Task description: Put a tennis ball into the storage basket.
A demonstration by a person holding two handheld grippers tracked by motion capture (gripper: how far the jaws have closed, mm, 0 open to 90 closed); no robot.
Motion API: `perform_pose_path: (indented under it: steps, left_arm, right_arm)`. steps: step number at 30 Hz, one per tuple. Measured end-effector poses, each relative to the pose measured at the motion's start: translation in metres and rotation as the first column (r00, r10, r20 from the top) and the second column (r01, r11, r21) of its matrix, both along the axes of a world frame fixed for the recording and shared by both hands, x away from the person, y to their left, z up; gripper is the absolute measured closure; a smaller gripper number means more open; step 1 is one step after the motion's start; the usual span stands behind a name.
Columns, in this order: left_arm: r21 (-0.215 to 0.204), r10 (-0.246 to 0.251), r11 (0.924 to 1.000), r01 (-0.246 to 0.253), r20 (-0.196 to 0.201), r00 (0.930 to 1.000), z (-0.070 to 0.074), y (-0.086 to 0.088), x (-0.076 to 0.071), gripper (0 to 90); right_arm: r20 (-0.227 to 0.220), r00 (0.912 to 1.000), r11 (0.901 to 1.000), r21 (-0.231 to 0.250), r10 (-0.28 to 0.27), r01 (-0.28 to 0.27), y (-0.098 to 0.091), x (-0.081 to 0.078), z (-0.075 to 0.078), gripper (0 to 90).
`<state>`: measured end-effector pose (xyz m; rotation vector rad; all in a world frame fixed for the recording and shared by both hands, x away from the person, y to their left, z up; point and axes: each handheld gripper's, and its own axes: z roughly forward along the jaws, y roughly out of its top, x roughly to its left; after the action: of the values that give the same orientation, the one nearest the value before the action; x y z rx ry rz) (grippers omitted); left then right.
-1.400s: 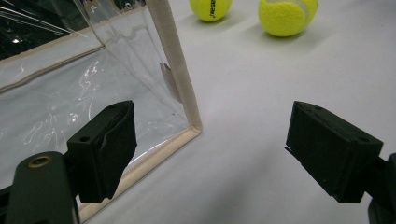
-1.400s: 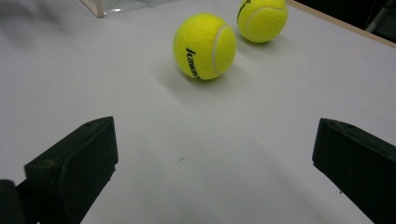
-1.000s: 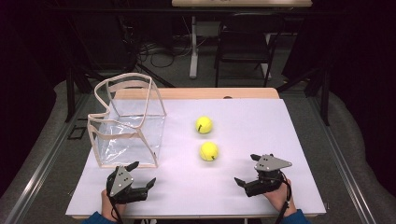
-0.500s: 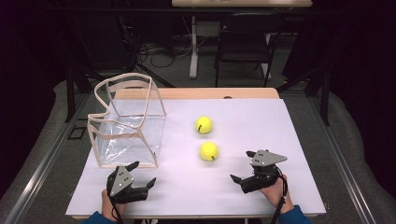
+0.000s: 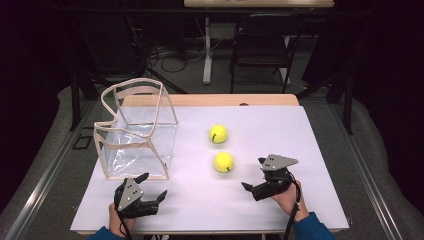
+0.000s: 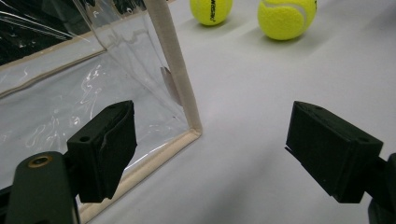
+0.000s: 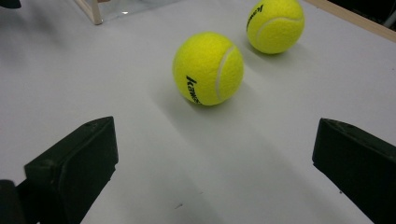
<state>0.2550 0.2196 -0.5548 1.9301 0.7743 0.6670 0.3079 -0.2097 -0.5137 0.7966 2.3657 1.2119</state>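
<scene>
Worktop point(image 5: 310, 150): white, it carries everything.
Clear bag point(image 5: 137, 135): stands open at the left, a good target for the balls.
Near tennis ball point(image 5: 223, 162): lies just ahead of the right gripper point(image 5: 256, 176), which is released; approach low and centre the ball between the jaws.
Far tennis ball point(image 5: 218, 133): just behind, apart.
Left gripper point(image 5: 150, 187): released, idle by the bag.
Right gripper view: shows the "kawa..." print on the near ball point(image 7: 208, 68).

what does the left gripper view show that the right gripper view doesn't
Left gripper view alone: the clear bag from close up, with its upright cream edge strip and its bottom corner resting on the white table. Right gripper view alone: black lettering on the nearer tennis ball, lined up ahead of the open right gripper. Both: two tennis balls, the white table, and a pair of spread black fingers.
</scene>
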Motion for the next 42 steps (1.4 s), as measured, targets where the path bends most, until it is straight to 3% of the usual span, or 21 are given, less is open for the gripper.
perform_pose_path:
  steps: [7, 42]
  left_arm:
    - [0.0, -0.001, 1.0, 0.001, -0.002, 1.0, 0.0, 0.0, 0.0, 16.0]
    - [-0.004, -0.003, 1.0, 0.003, 0.002, 1.0, 0.0, 0.0, 0.001, 16.1]
  right_arm:
    - [-0.036, 0.9993, 0.9999, 0.007, 0.014, -0.014, 0.005, 0.01, -0.001, 0.0]
    - [-0.082, 0.9946, 0.9942, -0.081, 0.063, -0.07, 0.033, 0.048, 0.003, 0.0]
